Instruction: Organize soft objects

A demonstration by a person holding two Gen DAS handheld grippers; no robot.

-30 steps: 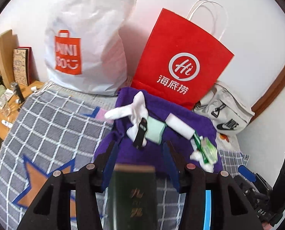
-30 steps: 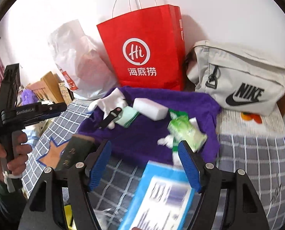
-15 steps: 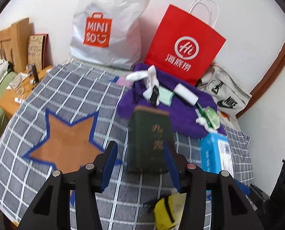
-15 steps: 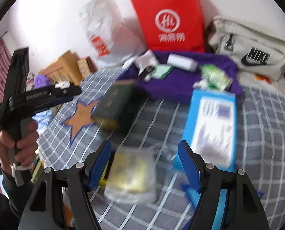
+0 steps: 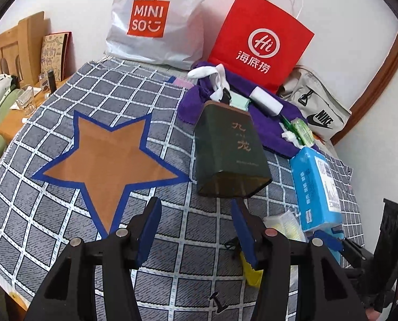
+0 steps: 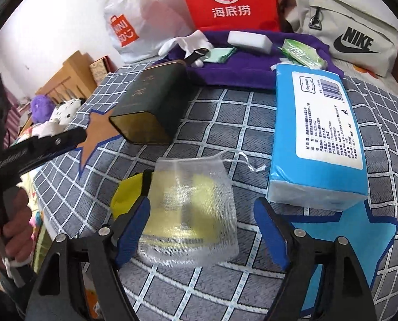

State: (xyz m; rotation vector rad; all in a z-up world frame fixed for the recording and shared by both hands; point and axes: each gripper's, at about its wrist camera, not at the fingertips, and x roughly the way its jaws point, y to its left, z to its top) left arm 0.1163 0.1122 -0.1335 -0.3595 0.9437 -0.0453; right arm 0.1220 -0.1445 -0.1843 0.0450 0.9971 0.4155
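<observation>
1. The left gripper [image 5: 196, 222] hovers over a grey checked blanket [image 5: 145, 101], its blue-padded jaws spread wide with nothing between them.
2. The right gripper [image 6: 201, 224] is likewise spread apart, low over the blanket's near edge; a white mesh pouch [image 6: 190, 211] with something yellow inside lies on the blanket between its fingers, not pinched by them.
3. On the left part of the blanket is an orange star [image 5: 110, 160] outlined in blue.
4. Just right of the star lies a dark green box [image 5: 228, 149] with gold characters, its far end touching a purple towel [image 5: 273, 131].
5. The purple towel sits at the blanket's far edge. On it, from left to right: a white glove [image 5: 212, 73], a pale green cloth [image 5: 239, 101], a white sponge block [image 5: 267, 101], and a green packet [image 5: 301, 131].
6. Right of the box, near the blanket's right edge, lies a blue tissue pack [image 5: 316, 184].
7. Behind the towel, against the wall, stand a white Miniso bag [image 5: 158, 18], a red paper bag [image 5: 260, 42] and a beige Nike pouch [image 5: 316, 109].
</observation>
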